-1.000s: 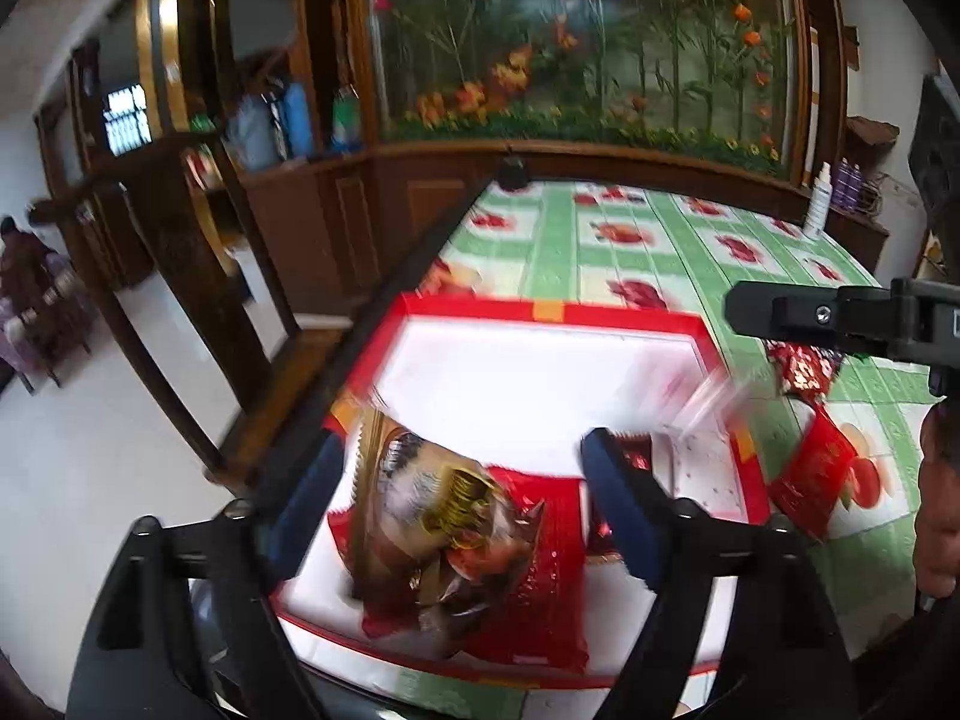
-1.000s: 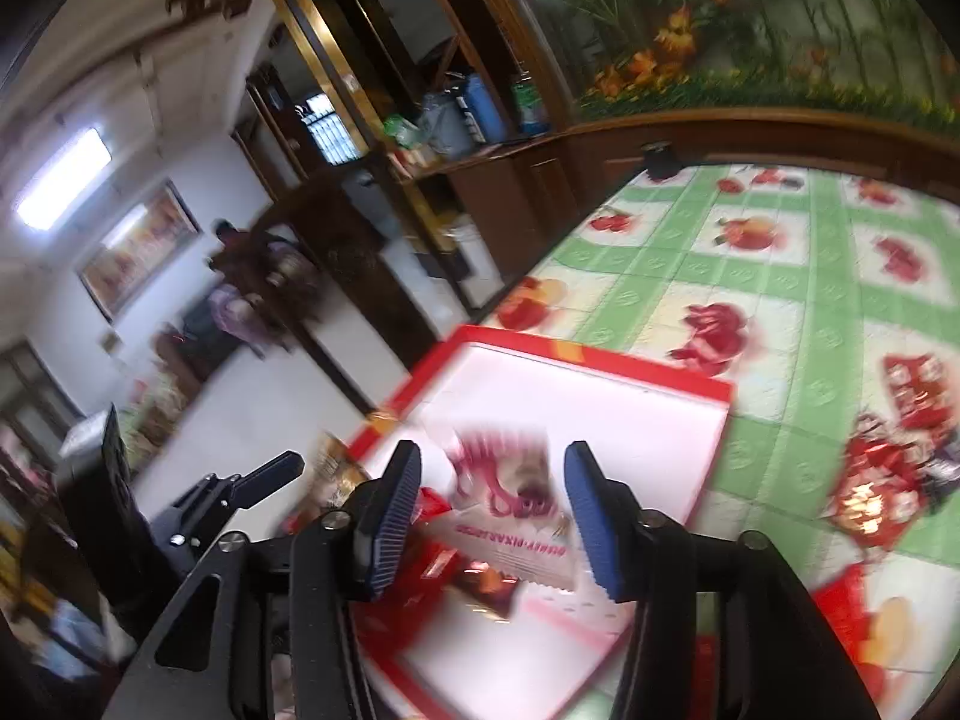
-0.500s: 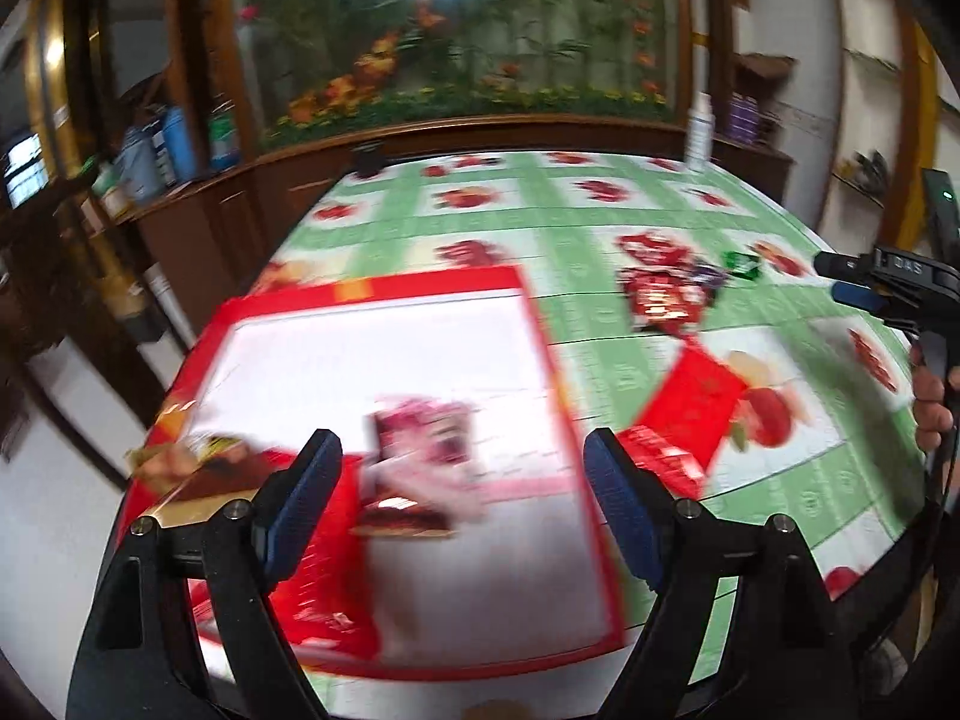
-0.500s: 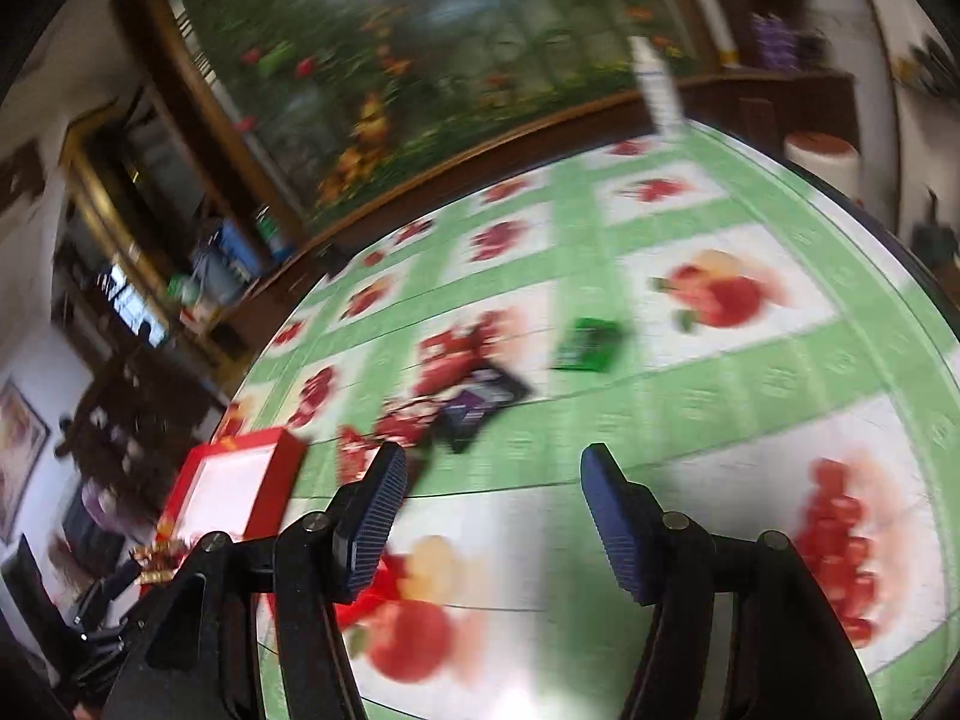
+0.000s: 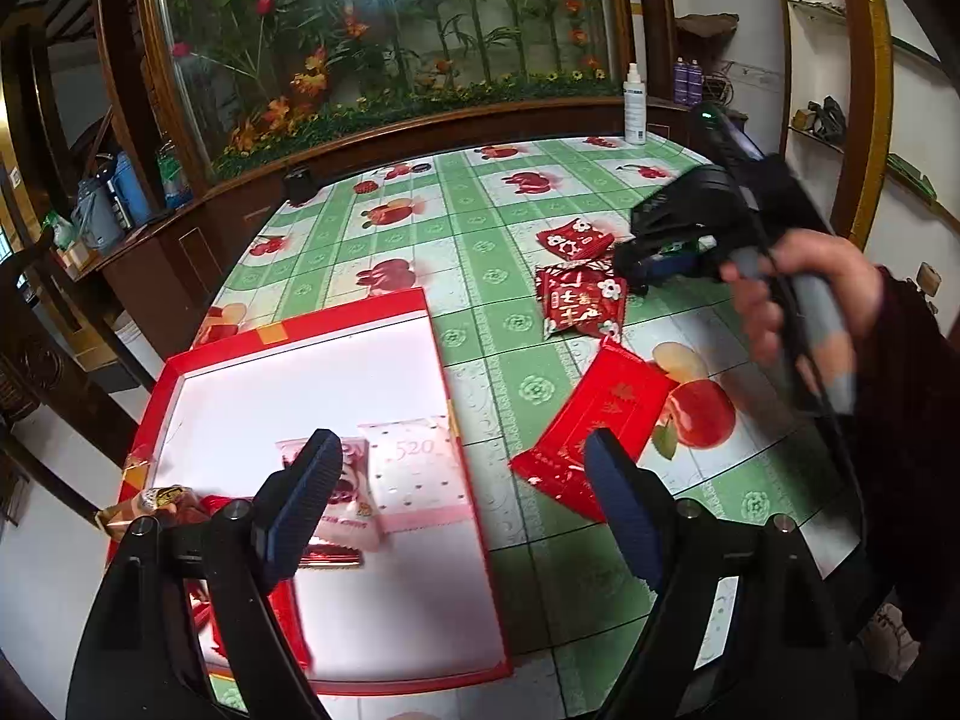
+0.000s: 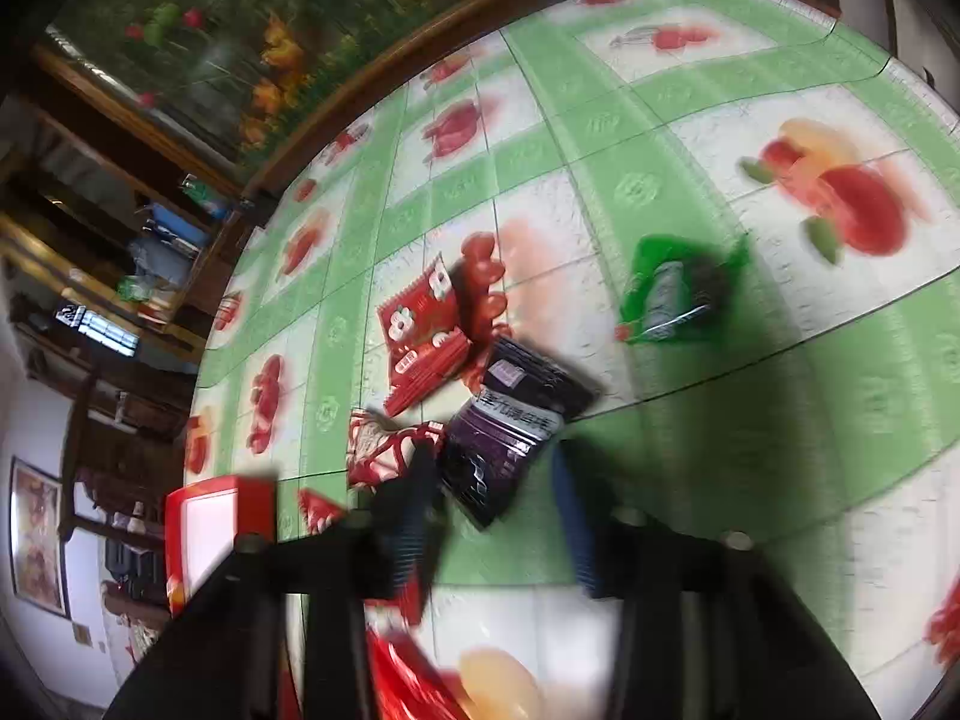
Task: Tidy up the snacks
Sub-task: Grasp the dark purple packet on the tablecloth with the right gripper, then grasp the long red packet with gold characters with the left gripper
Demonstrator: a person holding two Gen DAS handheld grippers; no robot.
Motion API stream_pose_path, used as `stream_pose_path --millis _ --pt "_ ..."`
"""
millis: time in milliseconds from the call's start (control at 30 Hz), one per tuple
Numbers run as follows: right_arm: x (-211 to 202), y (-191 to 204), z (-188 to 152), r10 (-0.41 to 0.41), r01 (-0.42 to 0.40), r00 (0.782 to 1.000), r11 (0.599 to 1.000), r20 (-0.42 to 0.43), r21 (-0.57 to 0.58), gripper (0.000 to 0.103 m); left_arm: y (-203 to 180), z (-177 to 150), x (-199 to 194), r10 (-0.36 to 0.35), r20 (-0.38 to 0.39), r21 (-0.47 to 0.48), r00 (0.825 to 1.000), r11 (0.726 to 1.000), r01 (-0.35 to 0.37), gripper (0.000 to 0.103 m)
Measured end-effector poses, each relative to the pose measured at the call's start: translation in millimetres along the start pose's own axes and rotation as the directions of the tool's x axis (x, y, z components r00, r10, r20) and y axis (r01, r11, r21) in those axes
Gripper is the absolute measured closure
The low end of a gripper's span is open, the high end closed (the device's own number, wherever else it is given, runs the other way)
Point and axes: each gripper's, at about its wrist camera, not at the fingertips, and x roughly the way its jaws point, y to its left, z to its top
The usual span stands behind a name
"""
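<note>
Left wrist view: the left gripper (image 5: 462, 498) is hovering released, its ribbed blue pads empty, over the shallow red-rimmed box (image 5: 288, 336); a pink crinkled packet (image 5: 417, 468) is lying between the pads, inside the box. A flat red foil packet (image 5: 600, 420) is lying just right on the glossy checked worktop (image 5: 480, 252).

Right wrist view: the right gripper (image 6: 498, 510) is closing, blurred, around a dark purple glossy packet (image 6: 504, 438) just ahead, pads not visibly pressing it; a green packet (image 6: 678, 294) is lying farther ahead-right.

Table (image 5: 480, 252) with green fruit-print cloth: red box (image 5: 180, 372), red packets (image 5: 579, 300), dark packet (image 6: 510, 420), green packet (image 6: 678, 294)
</note>
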Motion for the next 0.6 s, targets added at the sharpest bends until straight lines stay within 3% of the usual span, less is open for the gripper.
stream_pose_path --millis 167,300,467,600 --pt "10 6 7 -0.047 0.048 0.997 0.999 0.053 -0.017 0.084 1 1 1 -0.017 0.000 0.024 1.000 1.000 0.017 0.020" --pt "-3 -6 5 -0.081 0.088 0.993 0.992 0.081 -0.091 0.085 -8 5 5 -0.089 -0.005 0.057 0.996 0.994 0.089 0.020" --pt "-26 -42 -2 0.029 -0.028 1.000 0.986 0.003 -0.162 0.085 -29 11 23 -0.138 -0.035 0.131 0.990 0.981 0.141 0.020" --pt "-49 -58 -25 0.060 -0.070 0.997 0.956 -0.041 -0.285 0.085 -49 18 43 -0.226 -0.096 0.199 0.969 0.950 0.241 0.020"
